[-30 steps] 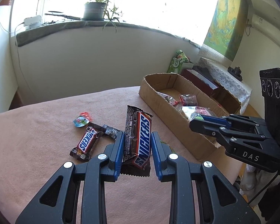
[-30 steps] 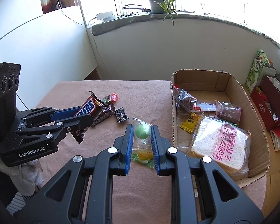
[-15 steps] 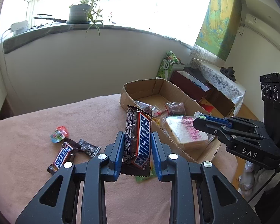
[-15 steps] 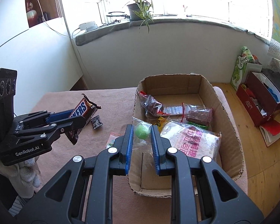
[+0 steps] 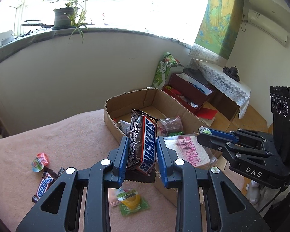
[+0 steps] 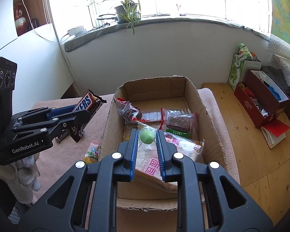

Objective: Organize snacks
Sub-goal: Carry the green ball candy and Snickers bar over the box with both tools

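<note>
My left gripper (image 5: 142,150) is shut on a large Snickers bar (image 5: 143,145) and holds it above the pink cloth next to the cardboard box (image 5: 129,98); it also shows in the right wrist view (image 6: 87,104). My right gripper (image 6: 147,137) is shut on a clear packet with a green ball candy (image 6: 147,135), held above the box (image 6: 212,116) over a bread bag (image 6: 150,166). Several snack packets lie in the box. A small Snickers (image 5: 43,185), a red jelly cup (image 5: 39,161) and a green-yellow candy packet (image 5: 130,201) lie on the cloth.
The table is covered by a pink cloth (image 5: 58,139). To the right on a wooden floor stand a dark red box (image 6: 261,100) and a green carton (image 6: 237,67). A wall with a windowsill and a potted plant (image 6: 127,9) is behind.
Both grippers moved right toward the box with their snacks. The right gripper's candy packet went from above the cloth to above the box interior. The Snickers bar is closer to the box's edge.
</note>
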The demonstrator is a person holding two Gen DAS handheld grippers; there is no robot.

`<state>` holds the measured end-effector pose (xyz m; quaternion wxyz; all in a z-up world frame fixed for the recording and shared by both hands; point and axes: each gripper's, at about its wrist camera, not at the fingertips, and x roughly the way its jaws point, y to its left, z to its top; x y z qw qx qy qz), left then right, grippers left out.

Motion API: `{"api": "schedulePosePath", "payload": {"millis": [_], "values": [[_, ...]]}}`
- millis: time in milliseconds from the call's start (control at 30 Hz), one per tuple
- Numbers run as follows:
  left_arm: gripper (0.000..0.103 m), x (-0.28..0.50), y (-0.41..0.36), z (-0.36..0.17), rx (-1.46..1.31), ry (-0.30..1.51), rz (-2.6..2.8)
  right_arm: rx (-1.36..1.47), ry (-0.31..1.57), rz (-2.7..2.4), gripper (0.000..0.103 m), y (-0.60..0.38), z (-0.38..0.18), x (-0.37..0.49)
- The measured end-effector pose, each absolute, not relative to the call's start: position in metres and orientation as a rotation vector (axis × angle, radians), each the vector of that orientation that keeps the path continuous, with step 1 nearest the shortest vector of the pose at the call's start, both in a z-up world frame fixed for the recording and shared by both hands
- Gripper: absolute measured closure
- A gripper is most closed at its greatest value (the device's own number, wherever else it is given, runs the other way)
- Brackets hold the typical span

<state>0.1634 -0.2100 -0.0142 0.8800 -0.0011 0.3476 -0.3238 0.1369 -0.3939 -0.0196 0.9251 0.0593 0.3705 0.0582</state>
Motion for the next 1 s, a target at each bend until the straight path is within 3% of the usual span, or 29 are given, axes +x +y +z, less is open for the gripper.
{"api": "schedulePosePath", "payload": {"millis": [1000], "values": [[0.076,0.193,-0.270,-0.018,0.037,0.747,-0.732,0.144,0.785,0.059,0.083,-0.432,-0.036,0.157]]}}
